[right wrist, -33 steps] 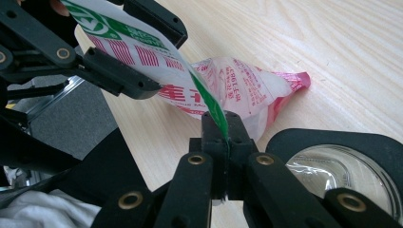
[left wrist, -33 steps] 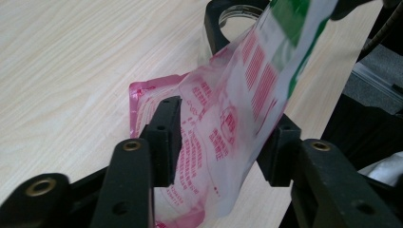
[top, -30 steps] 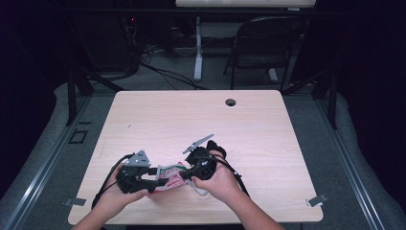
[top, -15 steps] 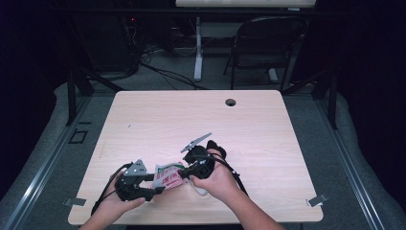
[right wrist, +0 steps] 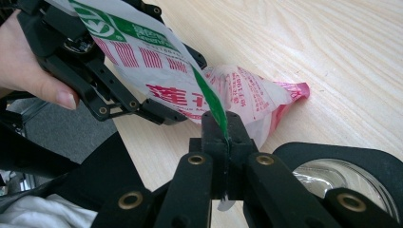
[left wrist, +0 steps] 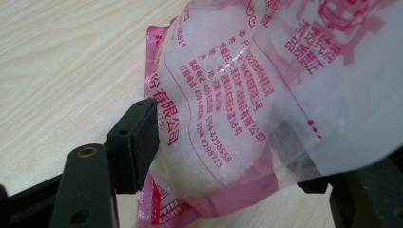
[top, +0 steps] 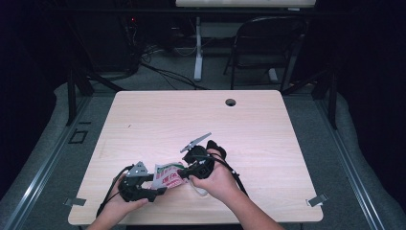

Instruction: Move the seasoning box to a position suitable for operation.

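Note:
A clear plastic bag [top: 167, 177] of white grains, printed in pink and green, hangs between the two grippers near the table's front edge. My right gripper [top: 184, 171] is shut on the bag's green-printed top edge [right wrist: 211, 102], its jaws [right wrist: 222, 129] pinched tight on the film. My left gripper [top: 157, 189] sits at the bag's lower end. Its jaws have just been opening, and the bag [left wrist: 247, 85] bulges between them. The left pad [left wrist: 135, 140] stands at the bag's pink seam; the other pad is mostly hidden behind the bag. The right gripper view has the left gripper [right wrist: 119, 99] under the bag.
The wooden table [top: 268, 143] has a cable hole [top: 231, 102] at its far side. A black folding chair [top: 268, 43] and cables stand on the floor beyond. A white cord loop [top: 198, 190] lies under the right hand.
The left gripper has sunk toward the table's front edge and its jaws have spread wider around the bag's lower end. The right gripper has kept still, clamped on the bag.

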A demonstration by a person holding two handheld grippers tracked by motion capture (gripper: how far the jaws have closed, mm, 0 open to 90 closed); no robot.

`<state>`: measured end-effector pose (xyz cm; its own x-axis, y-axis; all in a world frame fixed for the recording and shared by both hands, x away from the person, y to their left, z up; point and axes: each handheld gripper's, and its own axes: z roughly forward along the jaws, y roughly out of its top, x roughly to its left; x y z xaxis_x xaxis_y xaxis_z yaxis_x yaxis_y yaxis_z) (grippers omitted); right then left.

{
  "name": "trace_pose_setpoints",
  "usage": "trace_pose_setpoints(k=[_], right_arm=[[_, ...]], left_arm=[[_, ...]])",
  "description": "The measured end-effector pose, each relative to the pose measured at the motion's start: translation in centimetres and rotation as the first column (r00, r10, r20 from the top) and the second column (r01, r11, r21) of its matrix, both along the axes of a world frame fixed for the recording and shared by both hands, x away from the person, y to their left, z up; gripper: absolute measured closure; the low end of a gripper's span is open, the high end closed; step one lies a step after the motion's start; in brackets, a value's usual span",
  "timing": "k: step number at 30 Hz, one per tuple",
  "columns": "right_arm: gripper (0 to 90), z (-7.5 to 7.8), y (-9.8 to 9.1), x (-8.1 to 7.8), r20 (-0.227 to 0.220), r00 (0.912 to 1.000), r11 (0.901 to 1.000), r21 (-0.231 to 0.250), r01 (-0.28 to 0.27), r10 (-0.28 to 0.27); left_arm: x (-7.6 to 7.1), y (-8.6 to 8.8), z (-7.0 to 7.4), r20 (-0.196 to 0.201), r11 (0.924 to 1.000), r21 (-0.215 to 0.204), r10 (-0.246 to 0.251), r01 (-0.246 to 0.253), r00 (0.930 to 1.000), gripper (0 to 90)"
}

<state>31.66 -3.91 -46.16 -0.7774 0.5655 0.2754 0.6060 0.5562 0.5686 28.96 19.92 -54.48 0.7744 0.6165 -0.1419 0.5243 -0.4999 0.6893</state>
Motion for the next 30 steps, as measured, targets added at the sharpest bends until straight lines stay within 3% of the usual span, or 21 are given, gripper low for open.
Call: trace_pose_setpoints(k=[10, 14, 18, 30], right_arm=[[90.0, -0.1, 0.0, 0.0, 0.006, 1.0000, 1.0000, 0.006, -0.002, 0.002], [90.0, -0.1, 0.0, 0.0, 0.005, 1.0000, 1.0000, 0.010, 0.002, -0.002], [90.0, -0.1, 0.0, 0.0, 0.009, 1.0000, 0.9999, 0.015, -0.002, 0.001], [90.0, -0.1, -0.1, -0.1, 0.010, 0.9999, 0.9998, 0.020, -0.004, 0.004]], left_arm=[[0.3, -0.6, -0.7, 0.028, 0.9994, 0.031, 0.018, -0.019, 0.9994, 25.7], [0.3, -0.8, -1.4, 0.012, 0.9985, 0.043, 0.033, -0.034, 0.9994, 22.7], [0.4, -1.0, -2.2, 0.012, 0.9966, 0.076, 0.030, -0.031, 0.9995, 23.1], [0.8, -1.4, -3.2, -0.002, 0.9942, 0.098, 0.043, -0.043, 0.9991, 25.6]])
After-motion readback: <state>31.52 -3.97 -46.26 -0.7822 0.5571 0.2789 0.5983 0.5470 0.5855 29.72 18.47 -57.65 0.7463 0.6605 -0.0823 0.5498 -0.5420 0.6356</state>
